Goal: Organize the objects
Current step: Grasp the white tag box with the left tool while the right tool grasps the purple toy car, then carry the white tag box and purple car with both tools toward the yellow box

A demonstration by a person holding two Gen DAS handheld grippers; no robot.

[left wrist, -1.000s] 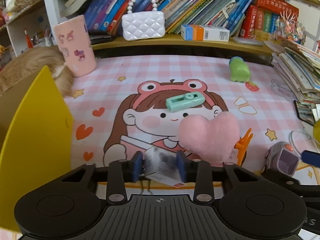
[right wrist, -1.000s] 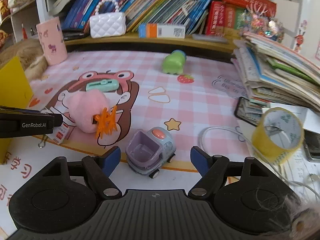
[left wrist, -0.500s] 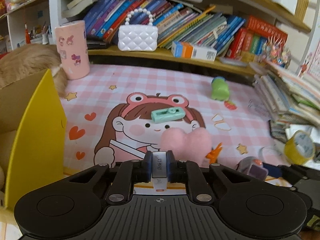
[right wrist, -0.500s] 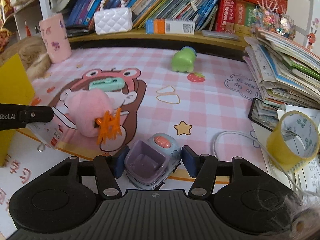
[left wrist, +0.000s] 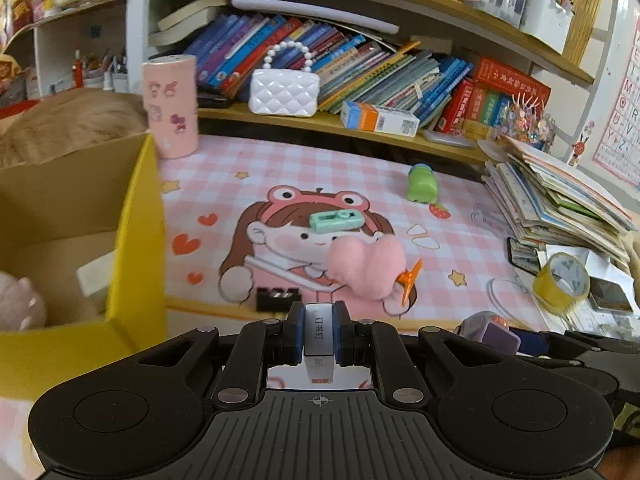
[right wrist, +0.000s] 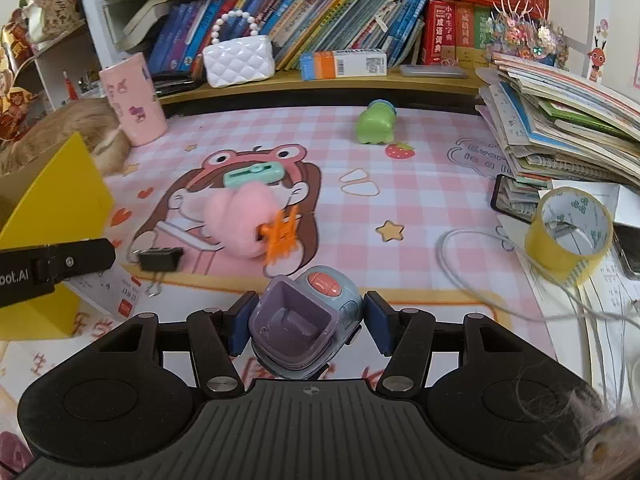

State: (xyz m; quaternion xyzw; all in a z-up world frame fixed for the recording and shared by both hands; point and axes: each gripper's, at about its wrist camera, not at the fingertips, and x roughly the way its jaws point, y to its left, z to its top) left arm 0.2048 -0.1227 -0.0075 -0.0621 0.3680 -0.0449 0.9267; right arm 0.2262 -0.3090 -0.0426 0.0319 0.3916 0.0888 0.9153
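Staple box (left wrist: pixel 319 334) in left tongs (left wrist: pixel 318 338) — one toy car (right wrist: pixel 306 320) between right tongs (right wrist: pixel 306 322).

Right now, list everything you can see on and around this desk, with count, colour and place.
staple box: one, white, clamped in the left claw
toy car: one, purple and blue-grey, between the right claw's fingers
plush heart: one, pink, mat centre
hair clip: one, orange, against the heart
stapler: one, mint, behind the heart
binder clip: one, black, mat's left
frog toy: one, green, mat's back
cardboard box: one, yellow, left edge
cup: one, pink, back left
purse: one, white, shelf
tape roll: one, yellow, right
left claw: shut
right claw: around the car
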